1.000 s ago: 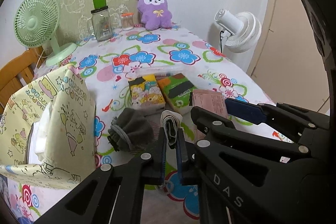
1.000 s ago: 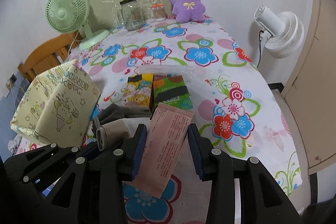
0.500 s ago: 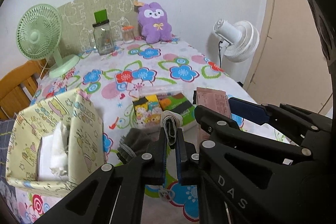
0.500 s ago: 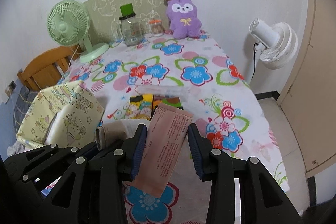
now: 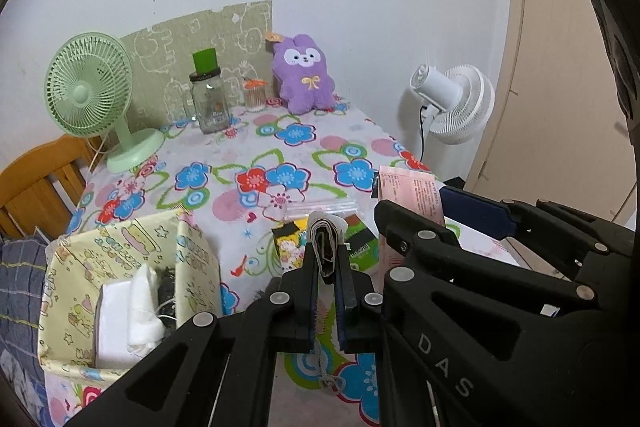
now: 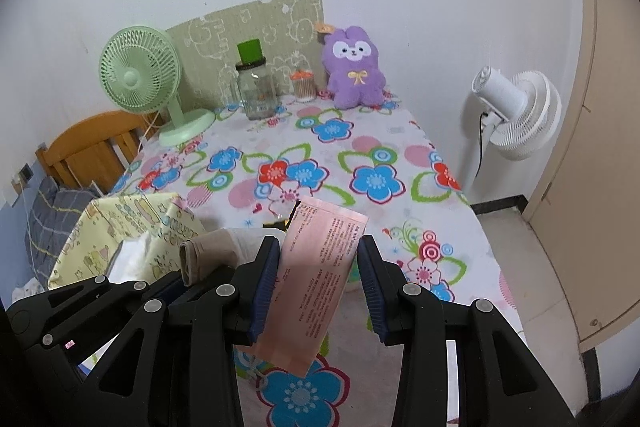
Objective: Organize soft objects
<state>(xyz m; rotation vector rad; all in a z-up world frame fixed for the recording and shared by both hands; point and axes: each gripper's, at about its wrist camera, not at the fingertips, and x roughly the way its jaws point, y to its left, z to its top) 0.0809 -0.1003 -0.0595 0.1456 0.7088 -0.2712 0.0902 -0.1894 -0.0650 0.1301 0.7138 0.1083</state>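
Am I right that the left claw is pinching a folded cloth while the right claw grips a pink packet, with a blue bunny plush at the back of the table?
Nearly. The bunny plush is purple, not blue, as the right wrist view shows. The rest holds: the left claw pinches the folded cloth, and the right claw grips the pink packet.

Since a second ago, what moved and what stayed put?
Both grippers rose above the table. The left gripper carried its rolled beige sock up beside the yellow storage box; the right gripper lifted the pink packet too. Nothing was released. The purple plush, green fan and jar stayed put.
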